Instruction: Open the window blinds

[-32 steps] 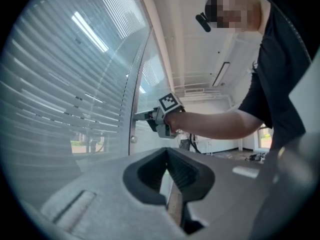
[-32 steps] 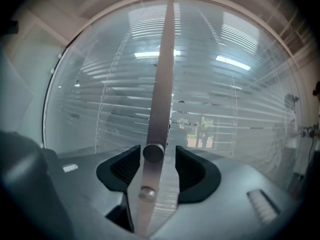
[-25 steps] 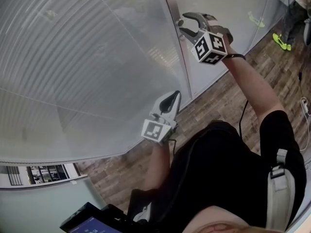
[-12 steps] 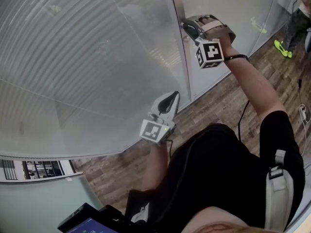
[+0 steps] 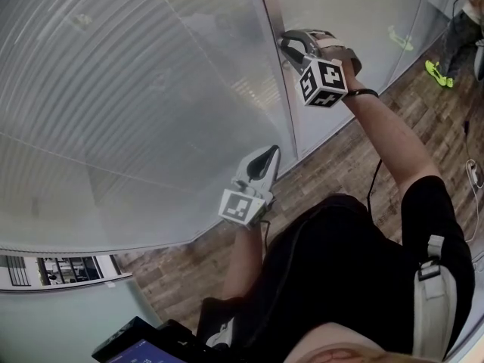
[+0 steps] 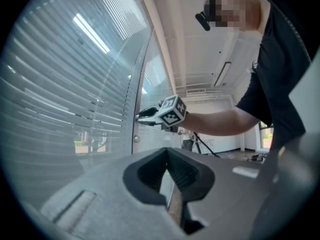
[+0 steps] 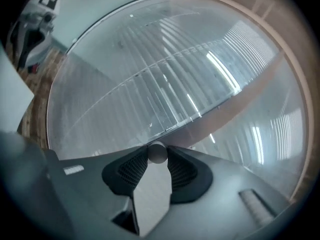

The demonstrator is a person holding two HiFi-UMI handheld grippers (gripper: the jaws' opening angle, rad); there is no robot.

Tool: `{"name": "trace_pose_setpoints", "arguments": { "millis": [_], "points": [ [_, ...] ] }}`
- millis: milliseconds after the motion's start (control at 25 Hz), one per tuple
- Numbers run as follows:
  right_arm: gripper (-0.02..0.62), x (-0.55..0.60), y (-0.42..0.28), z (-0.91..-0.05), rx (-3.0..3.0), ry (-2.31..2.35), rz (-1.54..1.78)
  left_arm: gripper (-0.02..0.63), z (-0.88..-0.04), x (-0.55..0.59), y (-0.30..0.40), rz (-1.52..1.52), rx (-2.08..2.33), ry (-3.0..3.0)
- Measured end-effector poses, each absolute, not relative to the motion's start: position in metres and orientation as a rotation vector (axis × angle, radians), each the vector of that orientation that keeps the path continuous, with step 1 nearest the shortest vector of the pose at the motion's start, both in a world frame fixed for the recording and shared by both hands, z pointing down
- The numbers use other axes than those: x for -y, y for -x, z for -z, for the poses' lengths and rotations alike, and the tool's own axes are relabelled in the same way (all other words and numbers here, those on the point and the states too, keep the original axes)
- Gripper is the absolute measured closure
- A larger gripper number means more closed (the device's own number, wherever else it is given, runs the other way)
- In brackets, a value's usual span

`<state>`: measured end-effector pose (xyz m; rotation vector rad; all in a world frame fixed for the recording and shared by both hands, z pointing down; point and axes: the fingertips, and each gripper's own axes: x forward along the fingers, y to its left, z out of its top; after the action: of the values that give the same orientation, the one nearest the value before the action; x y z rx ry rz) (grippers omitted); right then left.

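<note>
Slatted blinds point(image 5: 113, 89) hang closed behind the glass pane, and they fill the right gripper view point(image 7: 165, 69). A small round silver knob point(image 7: 157, 153) sits on the upright frame point(image 5: 276, 74) between two panes. My right gripper point(image 5: 290, 45) is raised to that frame and is shut on the knob, one pad pressing on each side. It also shows in the left gripper view point(image 6: 142, 115). My left gripper point(image 5: 269, 156) hangs lower, close to the glass, shut and holding nothing point(image 6: 168, 156).
Wood-plank floor point(image 5: 340, 157) runs along the foot of the glass. A person in bright yellow-green shoes point(image 5: 439, 65) stands at the far right. A dark device with a lit screen point(image 5: 136, 348) is at the bottom left. A second small knob point(image 6: 136, 139) sits lower on the frame.
The right gripper's jaws stood wide open beside the frame; they have closed onto the knob, and the gripper has rolled slightly. The left gripper has stayed put.
</note>
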<state>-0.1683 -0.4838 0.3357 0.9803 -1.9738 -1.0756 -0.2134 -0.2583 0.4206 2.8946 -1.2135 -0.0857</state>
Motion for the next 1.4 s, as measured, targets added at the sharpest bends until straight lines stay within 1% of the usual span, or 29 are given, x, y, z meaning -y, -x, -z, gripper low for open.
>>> {"name": "trace_pose_setpoints", "arguments": {
  "millis": [280, 480, 720, 840, 1200, 1400],
  "points": [
    [0.469, 0.486, 0.163, -0.33, 2.421, -1.218, 0.464, 0.603, -0.42, 0.259, 0.207, 0.089, 1.196, -2.904],
    [0.469, 0.49, 0.16, -0.332, 2.536, -1.299, 0.251, 0.603, -0.422, 0.258, 0.203, 0.085, 1.181, -2.907],
    [0.469, 0.495, 0.155, -0.332, 2.738, -1.345, -0.159, 0.603, -0.422, 0.258, 0.199, 0.084, 1.169, -2.905],
    [0.468, 0.494, 0.155, -0.335, 2.759, -1.36, -0.218, 0.603, -0.426, 0.258, 0.197, 0.084, 1.164, -2.913],
    [0.469, 0.495, 0.159, -0.335, 2.766, -1.374, -0.221, 0.603, -0.425, 0.256, 0.203, 0.076, 1.181, -2.897],
    [0.468, 0.494, 0.155, -0.336, 2.767, -1.382, -0.224, 0.603, -0.431, 0.253, 0.194, 0.062, 1.168, -2.902]
  ]
}}
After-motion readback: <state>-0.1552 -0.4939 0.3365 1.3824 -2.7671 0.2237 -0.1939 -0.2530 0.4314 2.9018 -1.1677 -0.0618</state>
